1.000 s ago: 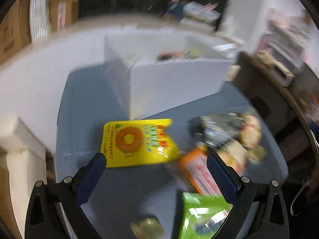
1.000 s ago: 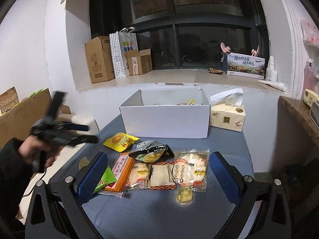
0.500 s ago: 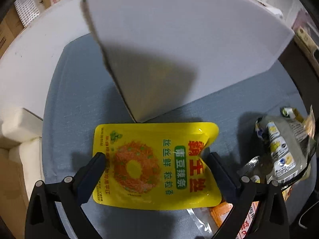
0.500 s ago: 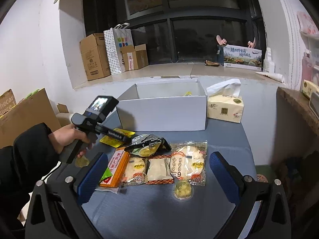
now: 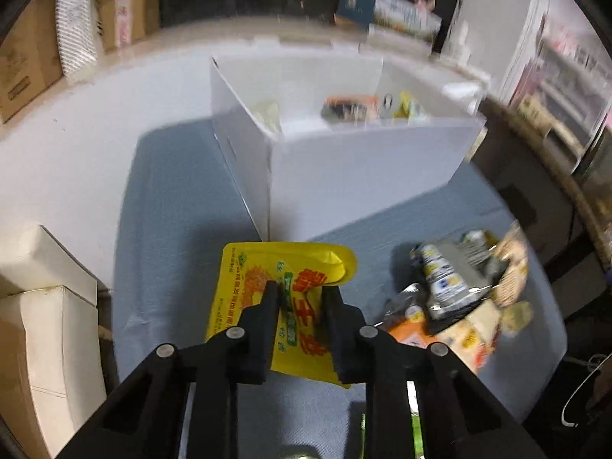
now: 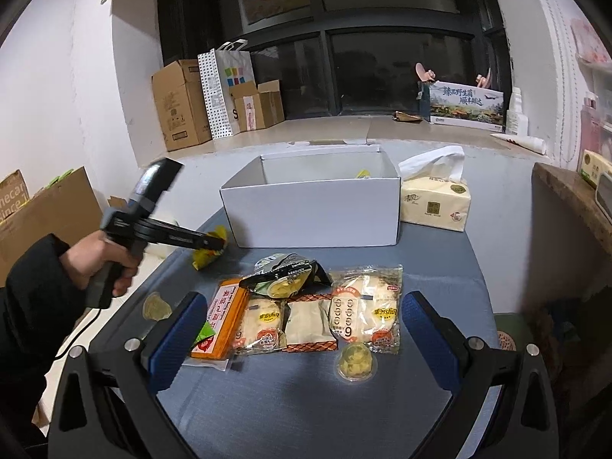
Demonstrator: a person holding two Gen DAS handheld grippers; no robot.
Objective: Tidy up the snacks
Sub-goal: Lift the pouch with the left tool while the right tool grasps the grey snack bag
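My left gripper [image 5: 300,290] is shut on a yellow snack packet [image 5: 244,283] and holds it off the blue table, left of the white open box [image 5: 363,164]. In the right wrist view the left gripper [image 6: 214,243] carries the yellow packet [image 6: 204,258] near the box's [image 6: 313,210] left front corner. My right gripper [image 6: 302,336] is open and empty above the front of the table, over a row of snacks: an orange packet [image 6: 225,315], a dark bag [image 6: 287,273], bread packs [image 6: 365,311] and a round jelly cup [image 6: 355,361].
The box holds several snacks [image 5: 355,105]. A tissue pack [image 6: 434,202] stands right of the box. Another jelly cup [image 6: 156,306] lies at the table's left edge. Cardboard boxes [image 6: 179,105] and a paper bag [image 6: 223,91] sit on the window ledge.
My left gripper closed on the yellow packet and lifted it off the table, pulling back from the box. The right gripper has barely moved.
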